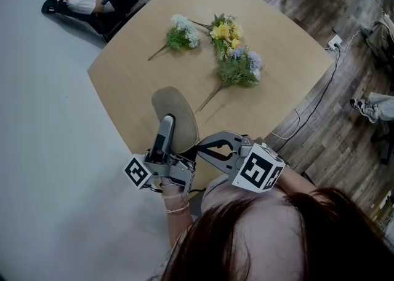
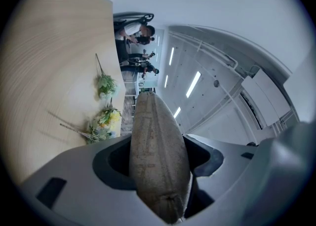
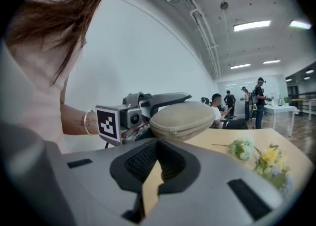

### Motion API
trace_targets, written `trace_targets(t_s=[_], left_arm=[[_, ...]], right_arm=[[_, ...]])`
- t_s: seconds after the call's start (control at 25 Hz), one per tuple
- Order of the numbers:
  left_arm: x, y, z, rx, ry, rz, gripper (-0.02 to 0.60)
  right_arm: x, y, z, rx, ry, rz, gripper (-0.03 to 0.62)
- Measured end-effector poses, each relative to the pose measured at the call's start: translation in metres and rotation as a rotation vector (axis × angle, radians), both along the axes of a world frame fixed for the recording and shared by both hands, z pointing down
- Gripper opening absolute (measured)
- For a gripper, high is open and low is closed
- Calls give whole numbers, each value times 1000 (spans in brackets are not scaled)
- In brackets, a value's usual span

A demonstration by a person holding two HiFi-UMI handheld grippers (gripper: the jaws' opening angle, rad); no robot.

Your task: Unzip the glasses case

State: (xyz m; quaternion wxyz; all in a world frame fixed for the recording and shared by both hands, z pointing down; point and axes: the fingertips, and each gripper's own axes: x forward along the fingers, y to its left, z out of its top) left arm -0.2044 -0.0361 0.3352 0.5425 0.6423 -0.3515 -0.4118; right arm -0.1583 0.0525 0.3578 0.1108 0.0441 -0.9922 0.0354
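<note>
Pale wooden table point(image 1: 283, 52) with flowers point(image 1: 237, 58) fills the upper frame. At lower centre, the left gripper point(image 1: 166, 129) is clamped on the glasses case point(image 1: 180, 109). The right gripper point(image 1: 200, 149), jaws together and empty, sits just beside the zip seam. The case looks fully zipped, so all the unzipping is left.

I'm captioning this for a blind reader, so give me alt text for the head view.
From above: the left gripper holds a beige glasses case at the near edge of a wooden table, with the right gripper shut and empty beside it. Three flower sprigs lie farther back.
</note>
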Motion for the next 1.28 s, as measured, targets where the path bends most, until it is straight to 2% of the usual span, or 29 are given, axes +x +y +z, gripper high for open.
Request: trace_targets(t_s=[0.68, 1.28], left_arm=[[6, -1, 15, -51, -58, 5, 279], [19, -3, 36, -98, -135, 47, 279]], right_arm=[[-5, 17, 13, 32, 104, -69, 14], [-2, 22, 30, 48, 197, -149, 14]])
